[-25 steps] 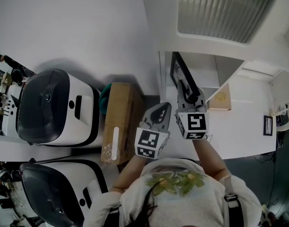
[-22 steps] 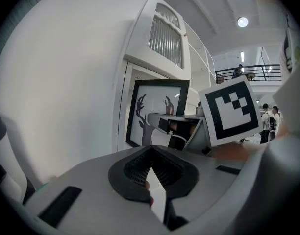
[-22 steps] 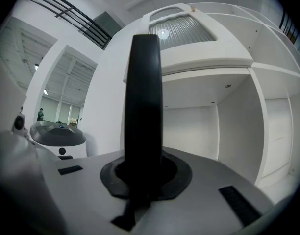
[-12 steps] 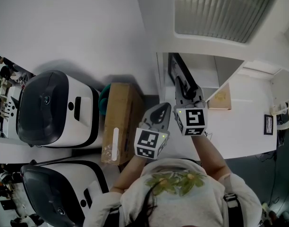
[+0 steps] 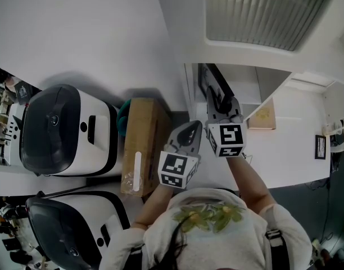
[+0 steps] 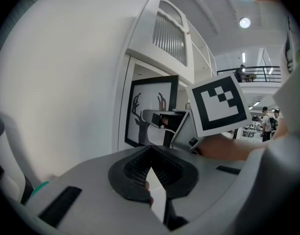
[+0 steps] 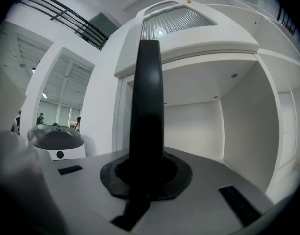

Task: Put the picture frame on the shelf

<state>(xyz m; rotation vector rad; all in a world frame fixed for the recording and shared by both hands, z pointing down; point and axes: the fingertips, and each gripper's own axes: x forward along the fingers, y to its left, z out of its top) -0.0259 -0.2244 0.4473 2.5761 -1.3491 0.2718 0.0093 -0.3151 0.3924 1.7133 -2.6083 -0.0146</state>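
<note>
My left gripper [image 6: 150, 153] is pressed together, empty. My right gripper [image 7: 146, 173] pinches the picture frame [image 7: 146, 102] by its thin edge, at the shelf [image 7: 199, 121] mouth. It could bump the wall, twist and slip out.

The picture frame [image 7: 146, 106] stands between the jaws of the right gripper [image 5: 218, 101], with the shelf [image 7: 194, 126] just ahead. The left gripper [image 5: 189, 131] is just left of it, and the box [image 5: 141, 145] is further left.
</note>
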